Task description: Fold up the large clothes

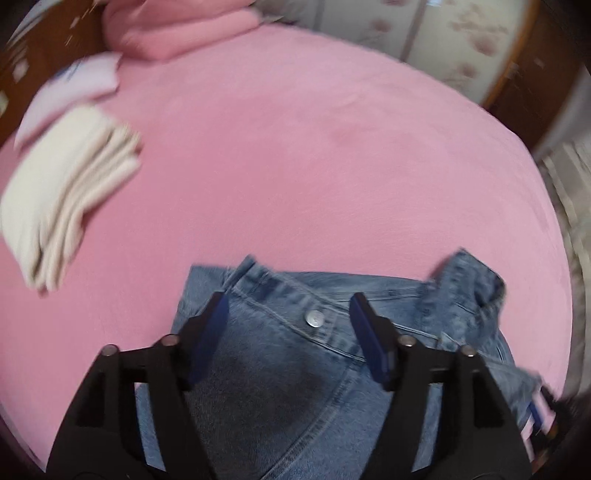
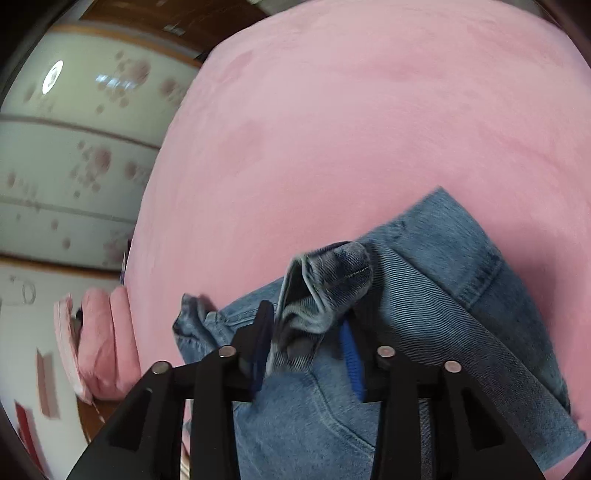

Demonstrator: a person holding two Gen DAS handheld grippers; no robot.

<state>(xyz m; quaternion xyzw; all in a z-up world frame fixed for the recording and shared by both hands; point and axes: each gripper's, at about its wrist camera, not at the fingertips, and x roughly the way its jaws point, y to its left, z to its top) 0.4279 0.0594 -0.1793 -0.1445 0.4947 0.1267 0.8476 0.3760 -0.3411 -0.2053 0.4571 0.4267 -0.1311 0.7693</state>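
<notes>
Jeans (image 1: pixel 280 387) lower centre on pink bed (image 1: pixel 295 166). Left gripper (image 1: pixel 286 328) apart, empty. Right gripper (image 2: pixel 306 343) apart, waistband bunched between pads.

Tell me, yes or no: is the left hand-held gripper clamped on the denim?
No: the left hand-held gripper stands open above the denim garment, pads apart and pressing nothing.

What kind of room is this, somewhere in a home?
Most likely a bedroom. The denim garment lies on a wide pink bed cover, pink pillows sit at its far end, and a floral-panelled wardrobe stands beside it. Folded pale clothes are stacked on the cover.
</notes>
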